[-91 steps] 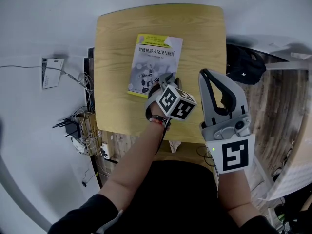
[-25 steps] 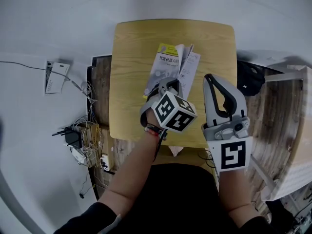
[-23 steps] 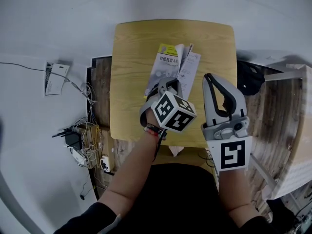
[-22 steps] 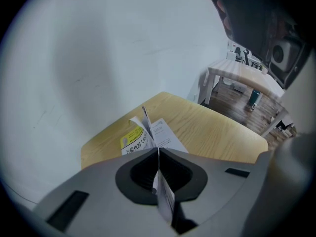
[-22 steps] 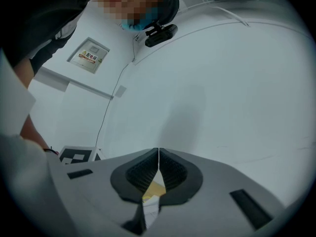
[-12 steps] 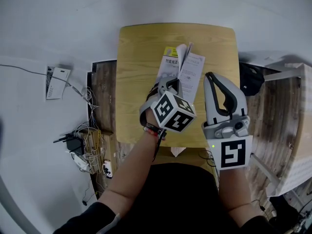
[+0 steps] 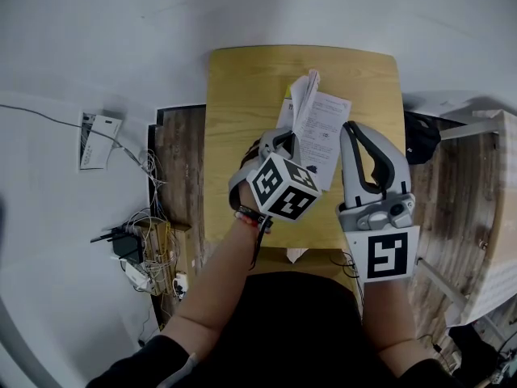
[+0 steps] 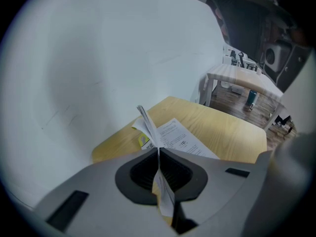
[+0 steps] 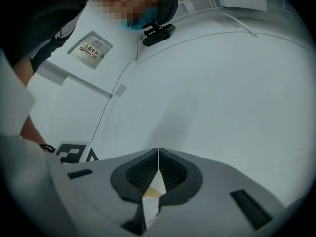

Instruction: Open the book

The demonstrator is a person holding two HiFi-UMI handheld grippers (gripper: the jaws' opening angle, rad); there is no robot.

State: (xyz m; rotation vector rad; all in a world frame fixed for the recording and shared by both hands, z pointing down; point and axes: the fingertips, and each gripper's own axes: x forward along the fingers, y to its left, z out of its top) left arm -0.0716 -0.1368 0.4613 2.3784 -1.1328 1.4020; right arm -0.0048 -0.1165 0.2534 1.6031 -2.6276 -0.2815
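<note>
- The wooden table (image 7: 234, 136) fills the middle of the head view and sits further right in the frame than a few seconds ago.
- The book (image 7: 329, 148) lies on the table's right half. Earlier it lay shut with its cover up; now it is partly open, with a white printed page (image 7: 323, 115) showing.
- The right gripper (image 7: 349, 129) hovers just right of the book, its jaws together and clamping nothing, as before.
- The left gripper (image 8: 158, 151) is pinched on the edge of the lifted leaves (image 7: 304, 95). They stand steeper than a second ago and uncover more of the printed page.
</note>
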